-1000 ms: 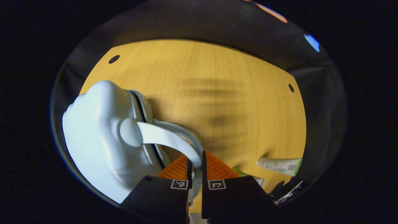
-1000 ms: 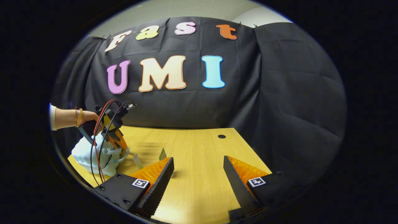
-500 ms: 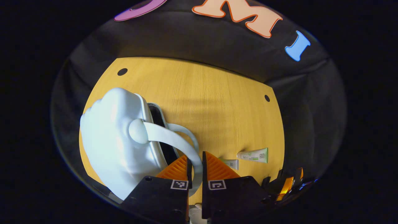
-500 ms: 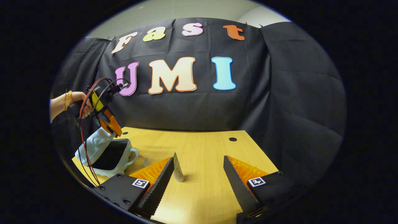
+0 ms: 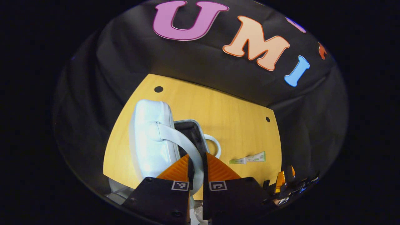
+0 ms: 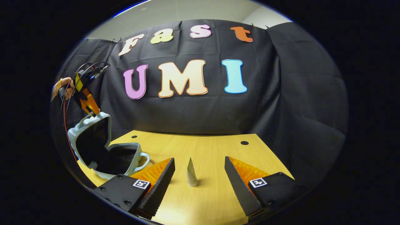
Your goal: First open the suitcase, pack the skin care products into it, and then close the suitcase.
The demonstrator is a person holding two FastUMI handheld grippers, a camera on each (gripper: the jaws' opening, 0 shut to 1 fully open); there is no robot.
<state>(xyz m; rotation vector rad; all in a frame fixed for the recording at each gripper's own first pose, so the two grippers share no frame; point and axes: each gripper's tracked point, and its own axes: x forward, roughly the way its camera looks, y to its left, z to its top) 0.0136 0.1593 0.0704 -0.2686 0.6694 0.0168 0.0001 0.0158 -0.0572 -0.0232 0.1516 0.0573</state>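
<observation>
Suitcase (image 6: 103, 147) sits at the far left of the wooden table (image 6: 212, 187) in the right gripper view, pale blue, and it's open: the lid (image 6: 90, 134) stands up on edge, dark lining facing across the table, while the lower shell lies flat beneath it with its own handle loop poking out toward the middle. Up at the lid's top rim, the left gripper (image 6: 89, 104) is on it, a hand (image 6: 67, 87) behind it and cables looping off the back.

Over in the left gripper view, the lid (image 5: 150, 137) rises on the left, its pale handle strap (image 5: 184, 148) sweeping down and running right between the left gripper (image 5: 197, 162) fingers, which are pressed together on it, pinching the strap. Just right of that, the dark interior of the lower shell opens up, with its handle loop (image 5: 214, 147) beside it.

Further right on the table lie the skin care tubes (image 5: 248, 159), end to end, well apart from the suitcase. In the right gripper view, one tube (image 6: 191, 173) lies on the table between the right gripper (image 6: 200, 175) fingers, which are spread wide, nothing touching them.
</observation>
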